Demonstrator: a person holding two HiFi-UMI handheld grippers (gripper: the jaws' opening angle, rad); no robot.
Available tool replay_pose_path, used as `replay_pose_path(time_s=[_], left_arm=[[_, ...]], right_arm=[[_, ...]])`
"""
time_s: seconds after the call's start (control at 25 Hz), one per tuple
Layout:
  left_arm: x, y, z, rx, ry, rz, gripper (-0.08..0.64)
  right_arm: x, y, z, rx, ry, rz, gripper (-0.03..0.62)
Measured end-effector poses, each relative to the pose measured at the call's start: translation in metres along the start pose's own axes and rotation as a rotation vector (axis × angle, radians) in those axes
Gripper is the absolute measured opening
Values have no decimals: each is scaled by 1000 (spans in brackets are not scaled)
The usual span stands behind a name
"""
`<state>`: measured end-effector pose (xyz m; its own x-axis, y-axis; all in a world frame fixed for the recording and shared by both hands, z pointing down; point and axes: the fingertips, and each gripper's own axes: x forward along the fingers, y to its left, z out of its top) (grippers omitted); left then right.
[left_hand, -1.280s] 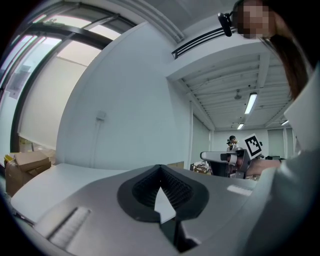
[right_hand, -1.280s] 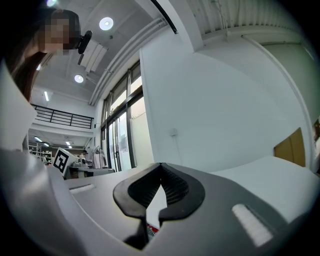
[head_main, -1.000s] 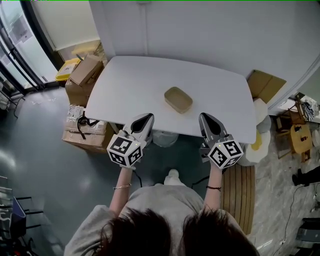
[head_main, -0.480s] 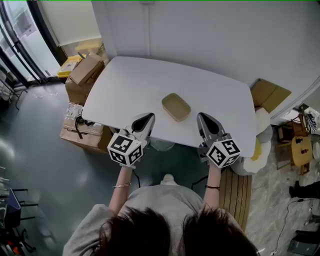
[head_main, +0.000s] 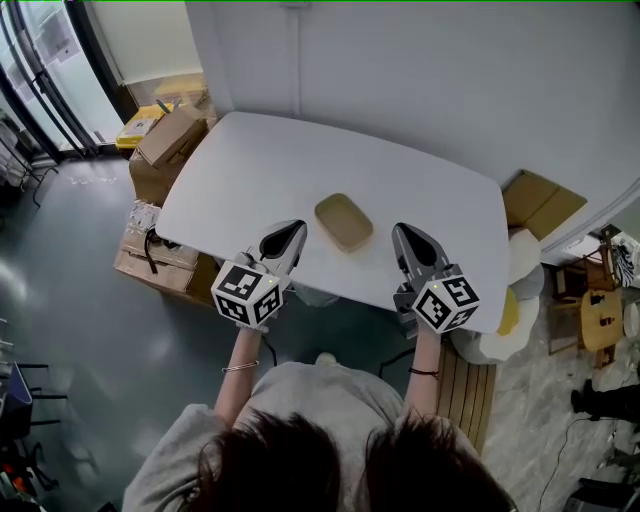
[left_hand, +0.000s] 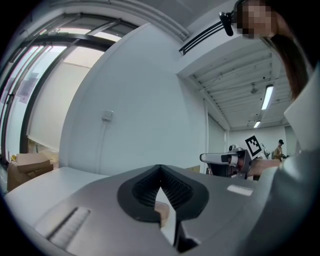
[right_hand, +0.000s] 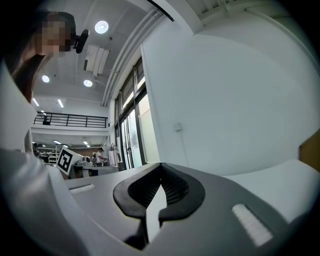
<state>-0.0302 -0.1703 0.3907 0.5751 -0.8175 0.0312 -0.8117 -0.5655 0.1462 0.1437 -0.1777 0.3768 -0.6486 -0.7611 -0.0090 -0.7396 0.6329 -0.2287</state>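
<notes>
Head view: I see the tan tray (head_main: 343, 221) on the white table (head_main: 250, 170), between left gripper (head_main: 289, 230) and right gripper (head_main: 403, 234), touching neither | left gripper view: jaws closed, empty, tray edge just beyond them | right gripper view: jaws closed on nothing.

Smooth matt white table (head_main: 250, 170); tan wooden-looking dish (head_main: 343, 221).

White desk (head_main: 250, 170), rectangular, against a white wall (head_main: 420, 70). Open cardboard box (head_main: 170, 135) and yellow box (head_main: 140, 125) by its left end. Stacked cartons (head_main: 140, 262) below. Flat cardboard (head_main: 540, 205) at right. Slatted wooden board (head_main: 462, 385) on grey floor (head_main: 70, 320).
</notes>
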Motion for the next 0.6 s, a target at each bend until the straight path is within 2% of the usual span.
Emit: replay_pose_path(time_s=[0.6], left_arm=[[23, 12, -13, -14, 57, 25, -11]], right_arm=[[25, -27, -5, 33, 25, 19, 14]])
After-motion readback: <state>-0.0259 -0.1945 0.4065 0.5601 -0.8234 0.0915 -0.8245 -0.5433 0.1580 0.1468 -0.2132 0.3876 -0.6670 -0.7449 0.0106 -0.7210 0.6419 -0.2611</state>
